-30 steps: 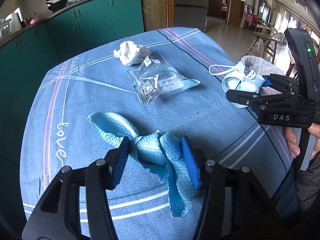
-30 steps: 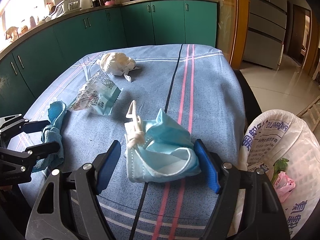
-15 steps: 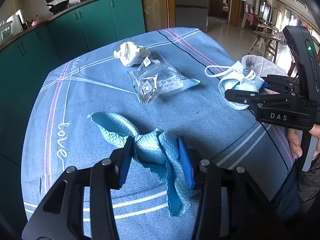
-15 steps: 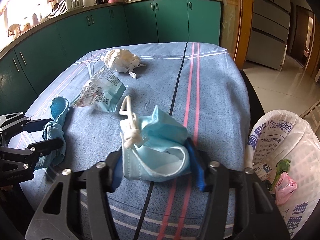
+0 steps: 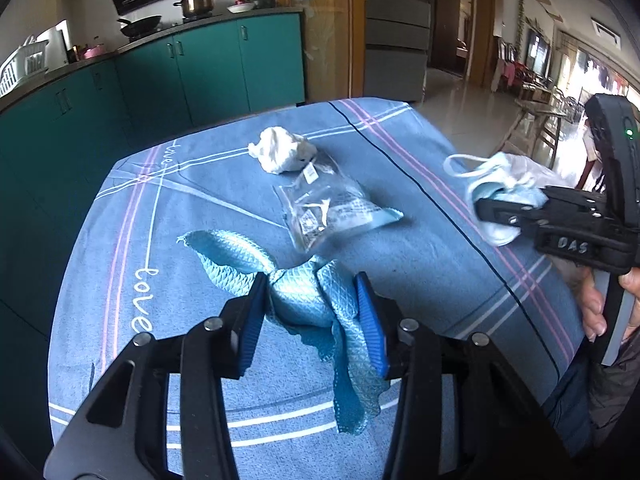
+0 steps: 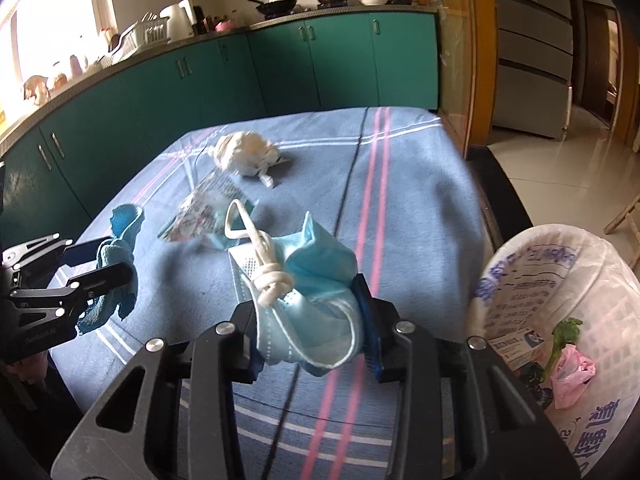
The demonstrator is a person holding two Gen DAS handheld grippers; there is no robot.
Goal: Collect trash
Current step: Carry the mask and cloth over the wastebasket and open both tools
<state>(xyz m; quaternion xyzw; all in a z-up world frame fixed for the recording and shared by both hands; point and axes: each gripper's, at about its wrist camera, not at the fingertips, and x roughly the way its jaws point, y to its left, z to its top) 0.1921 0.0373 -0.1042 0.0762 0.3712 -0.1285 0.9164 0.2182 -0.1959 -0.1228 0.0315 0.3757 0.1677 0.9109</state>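
My left gripper (image 5: 310, 316) is shut on a crumpled light-blue cloth (image 5: 308, 300) and holds it just above the blue tablecloth (image 5: 200, 184); the cloth's tail hangs down. My right gripper (image 6: 308, 316) is shut on a blue face mask (image 6: 308, 276) with white ear loops, lifted off the table. The mask also shows in the left wrist view (image 5: 496, 184). A crumpled white tissue (image 5: 280, 154) and a clear plastic wrapper (image 5: 328, 208) lie further back on the table. A white trash bin (image 6: 560, 320) with a plastic liner stands right of the table.
Green kitchen cabinets (image 6: 280, 68) run along the far side, with pots on the counter. The bin holds a pink bag (image 6: 570, 376) and some greens. The table's right edge (image 6: 492, 208) drops to a tiled floor.
Both grippers have closed on their items and lifted them: the left on the cloth, the right on the mask. The mask has risen off the table.
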